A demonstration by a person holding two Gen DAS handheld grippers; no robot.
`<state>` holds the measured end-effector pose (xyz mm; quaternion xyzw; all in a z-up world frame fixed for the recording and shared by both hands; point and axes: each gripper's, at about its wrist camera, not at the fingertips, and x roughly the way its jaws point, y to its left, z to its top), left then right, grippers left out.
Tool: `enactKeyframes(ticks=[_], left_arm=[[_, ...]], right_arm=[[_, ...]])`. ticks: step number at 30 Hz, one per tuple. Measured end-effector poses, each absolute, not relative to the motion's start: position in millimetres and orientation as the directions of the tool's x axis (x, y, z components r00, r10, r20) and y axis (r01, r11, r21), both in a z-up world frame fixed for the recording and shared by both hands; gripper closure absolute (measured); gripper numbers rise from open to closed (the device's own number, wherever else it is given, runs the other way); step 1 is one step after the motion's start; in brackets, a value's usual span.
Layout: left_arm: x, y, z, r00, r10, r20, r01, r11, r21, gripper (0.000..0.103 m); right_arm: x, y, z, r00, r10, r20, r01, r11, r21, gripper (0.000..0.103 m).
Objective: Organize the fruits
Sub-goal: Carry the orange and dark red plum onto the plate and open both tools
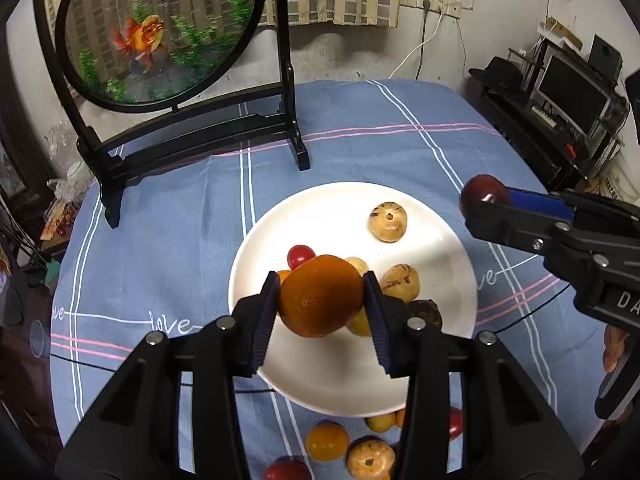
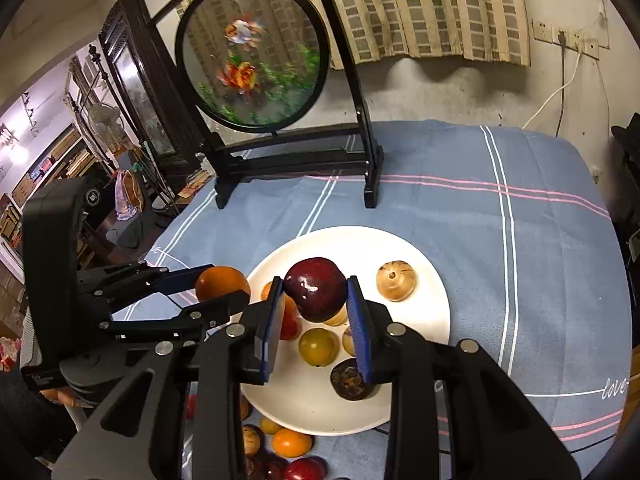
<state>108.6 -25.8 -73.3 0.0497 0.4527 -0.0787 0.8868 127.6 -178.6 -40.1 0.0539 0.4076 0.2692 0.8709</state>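
Observation:
My left gripper (image 1: pixel 321 294) is shut on an orange (image 1: pixel 320 295) and holds it above the white plate (image 1: pixel 340 204). My right gripper (image 2: pixel 316 296) is shut on a dark red apple (image 2: pixel 316 294), also above the plate (image 2: pixel 432 320). In the left wrist view the apple (image 1: pixel 482 194) hangs at the plate's right rim. The right wrist view shows the orange (image 2: pixel 222 282) at the plate's left rim. On the plate lie several small fruits: a tan speckled one (image 1: pixel 388 222), a red one (image 1: pixel 300 255), a yellow one (image 2: pixel 318 346) and a dark brown one (image 2: pixel 350 380).
A round goldfish screen on a black stand (image 1: pixel 192 136) rises at the back of the blue checked tablecloth (image 1: pixel 160 240). Several loose fruits (image 1: pixel 328 442) lie on the cloth at the plate's near edge. Shelves and furniture crowd both sides of the table.

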Motion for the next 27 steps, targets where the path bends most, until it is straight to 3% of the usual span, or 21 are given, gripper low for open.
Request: enactKeyframes(ticks=[27], left_arm=[[136.7,-37.5,-112.8,0.524,-0.069,-0.849,0.227,0.972,0.061,0.059]], right_arm=[[179.8,-153.3,-93.8,0.435,0.45,-0.78,-0.411,0.87,0.273,0.071]])
